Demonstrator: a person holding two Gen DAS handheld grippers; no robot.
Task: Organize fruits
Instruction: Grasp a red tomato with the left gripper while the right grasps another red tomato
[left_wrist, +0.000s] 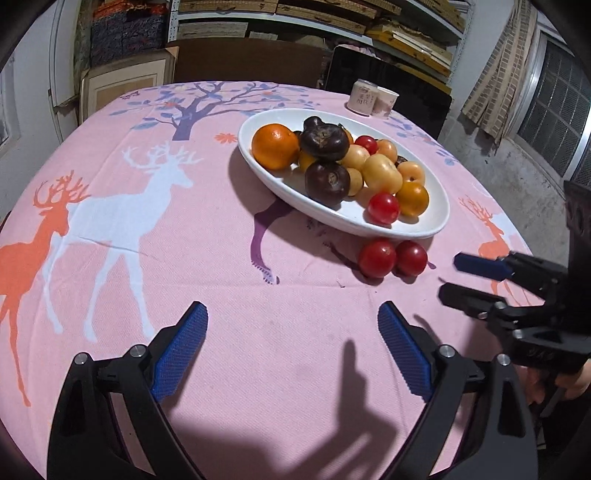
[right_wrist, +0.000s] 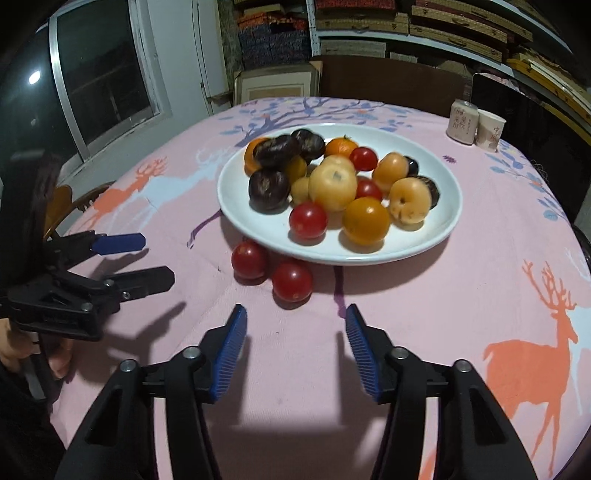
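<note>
Left gripper agape, empty; right gripper apart, empty. Two glossy red cherry tomatoes touching at twelve o'clock, beside heaped white oval ceramic plate.

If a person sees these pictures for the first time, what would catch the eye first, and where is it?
Probably the white oval ceramic plate in the middle of the pink deer-print tablecloth, heaped with orange, yellow, dark purple and red fruits. Next, two small round red tomatoes lying on the cloth just before its near rim. The open left claw and right claw frame them, both empty.
</note>
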